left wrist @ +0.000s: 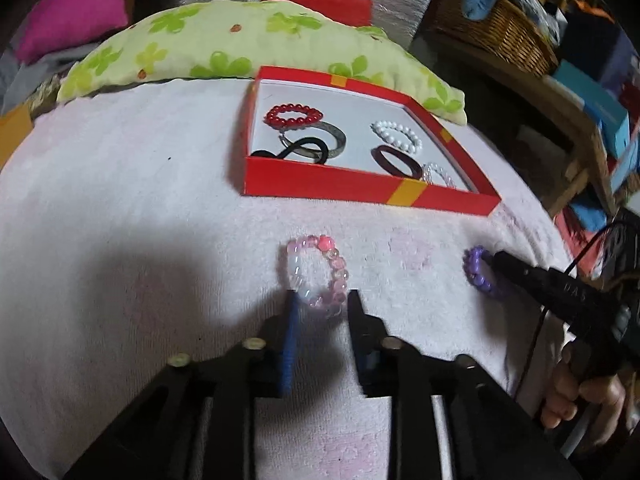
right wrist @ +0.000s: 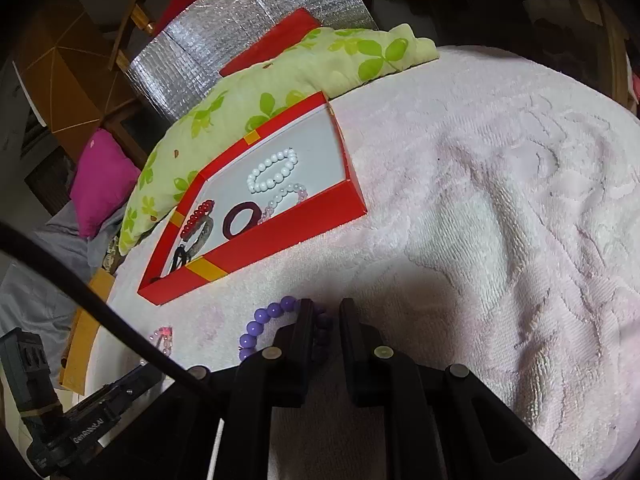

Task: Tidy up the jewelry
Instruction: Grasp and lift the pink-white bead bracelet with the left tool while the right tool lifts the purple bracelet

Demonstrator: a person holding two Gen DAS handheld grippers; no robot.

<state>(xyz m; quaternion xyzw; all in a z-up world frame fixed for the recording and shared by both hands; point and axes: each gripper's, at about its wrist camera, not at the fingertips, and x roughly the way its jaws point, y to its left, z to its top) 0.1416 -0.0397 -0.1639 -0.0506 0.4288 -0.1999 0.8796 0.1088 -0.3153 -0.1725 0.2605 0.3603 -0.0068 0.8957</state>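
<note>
A pink and clear bead bracelet (left wrist: 316,276) lies on the pale pink towel (left wrist: 120,200). Its near end sits between the fingers of my left gripper (left wrist: 323,300), which stands open with the pads just off the beads. To the right, my right gripper (left wrist: 496,258) is shut on the purple bead bracelet (left wrist: 478,270). In the right wrist view some purple beads (right wrist: 272,312) show left of the right gripper (right wrist: 325,308) and a few sit pinched between its fingers. Behind lies the open red box (left wrist: 320,186), holding several bracelets, bangles and a black hair tie (left wrist: 288,152).
A green floral pillow (left wrist: 200,52) lies behind the box, with a magenta cushion (left wrist: 76,8) at far left. A wicker basket (left wrist: 500,32) and shelves stand at the right. A person's hand (left wrist: 580,400) holds the right gripper. A black cable (right wrist: 100,312) crosses the right wrist view.
</note>
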